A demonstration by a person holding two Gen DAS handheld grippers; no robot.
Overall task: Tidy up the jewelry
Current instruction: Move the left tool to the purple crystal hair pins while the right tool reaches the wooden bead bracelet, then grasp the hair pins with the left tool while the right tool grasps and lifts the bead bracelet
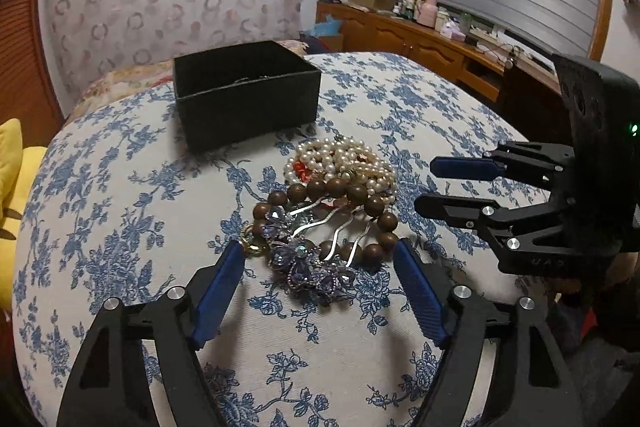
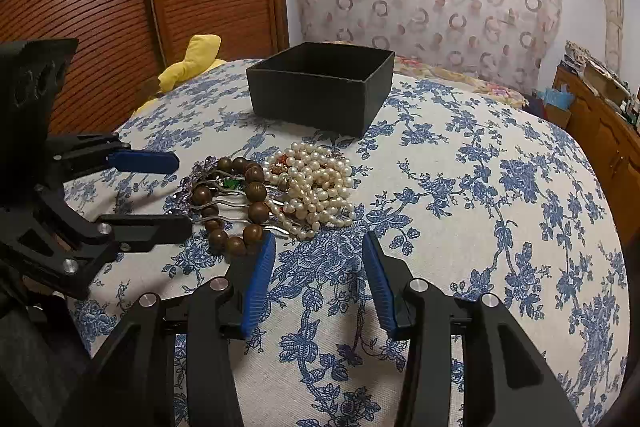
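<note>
Jewelry lies heaped on the flowered cloth (image 1: 120, 187), just ahead of both grippers, and the pile looks gathered in 1 spot so each piece can be lifted across to the black box (image 1: 246, 93) beyond it. The left gripper (image 1: 320, 251) hangs tilted down with its jaws spread wide and empty, and the purple beaded hair comb (image 1: 308, 263) sits right between its 2 blue pads, seemingly lined up for a pinch though nothing is touched yet. The right gripper (image 2: 320, 247) is also released, its jaws partly apart over bare cloth, with the brown bead bracelet (image 2: 236, 203) just beyond its left pad and the pearl strands (image 2: 316, 183) a little farther ahead. Seen from the left wrist, the right gripper comes in from the right side, pointed at the pearls. I count 1 box, open-topped and standing beyond the pile from both grippers, 1 brown bracelet, 1 comb with about 4 wavy metal prongs, and 1 tangle of pearls whose number of strands I cannot tell. Bits of red and green show under the beads, too buried to name. Nothing is sorted yet, by my reading.
</note>
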